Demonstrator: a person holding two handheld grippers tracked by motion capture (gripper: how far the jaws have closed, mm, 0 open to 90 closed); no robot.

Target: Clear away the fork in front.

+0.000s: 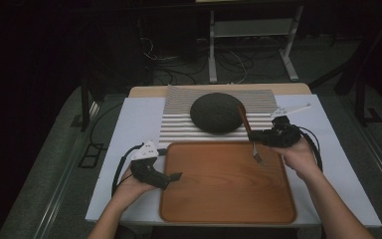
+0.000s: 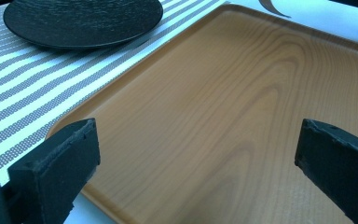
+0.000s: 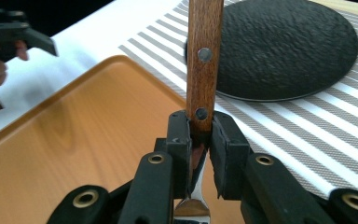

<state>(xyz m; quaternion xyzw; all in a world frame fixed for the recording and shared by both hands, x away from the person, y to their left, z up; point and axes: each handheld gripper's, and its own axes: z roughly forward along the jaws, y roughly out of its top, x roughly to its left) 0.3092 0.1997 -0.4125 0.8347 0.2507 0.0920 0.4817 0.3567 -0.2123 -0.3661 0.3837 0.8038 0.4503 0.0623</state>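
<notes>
table: (image 1: 328, 164) white top, pale wood edge at far side
mat: (image 1: 179, 127) grey/white striped, flat on far half of table
tray: (image 1: 219, 214) wooden, rect, on near half, far edge just beside mat

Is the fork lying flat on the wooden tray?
No. The right gripper holds the fork by its wooden handle above the tray.
</notes>
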